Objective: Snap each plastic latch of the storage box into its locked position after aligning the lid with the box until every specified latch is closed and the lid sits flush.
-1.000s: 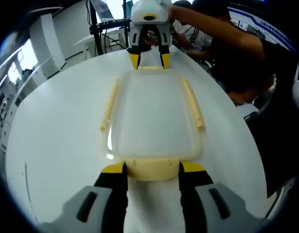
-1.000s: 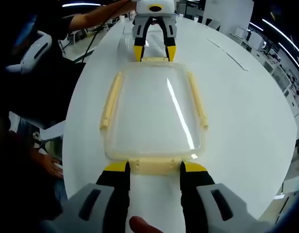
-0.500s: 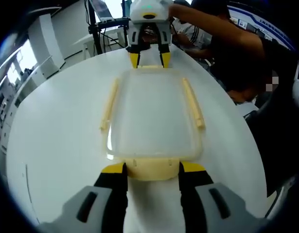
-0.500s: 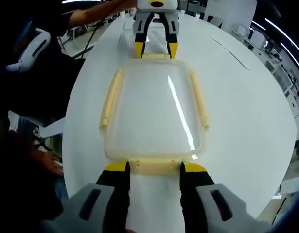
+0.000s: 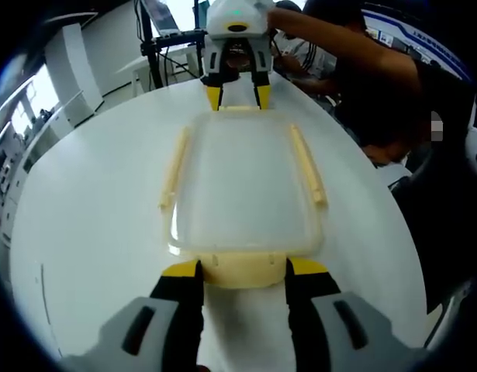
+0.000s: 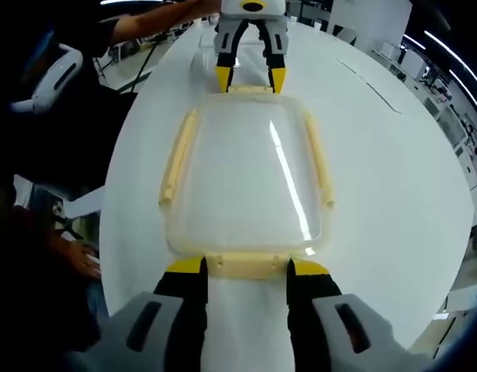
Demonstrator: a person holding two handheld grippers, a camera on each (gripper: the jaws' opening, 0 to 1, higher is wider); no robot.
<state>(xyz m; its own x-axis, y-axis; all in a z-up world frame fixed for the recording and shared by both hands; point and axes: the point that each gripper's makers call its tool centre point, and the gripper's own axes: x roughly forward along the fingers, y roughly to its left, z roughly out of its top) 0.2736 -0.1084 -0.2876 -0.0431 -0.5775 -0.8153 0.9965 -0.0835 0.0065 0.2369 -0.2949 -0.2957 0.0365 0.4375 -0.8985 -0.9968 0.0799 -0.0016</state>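
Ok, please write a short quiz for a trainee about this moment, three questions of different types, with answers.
1. True or false: the clear lid is on the storage box.
2. How many cream latches does the lid have?
3. Where is each gripper? A) both at one long side B) one at each short end C) both above the centre

Key
1. True.
2. Four: the near end latch, the far end latch, and one on each long side.
3. B: the right gripper straddles one end latch, the left gripper the opposite one.
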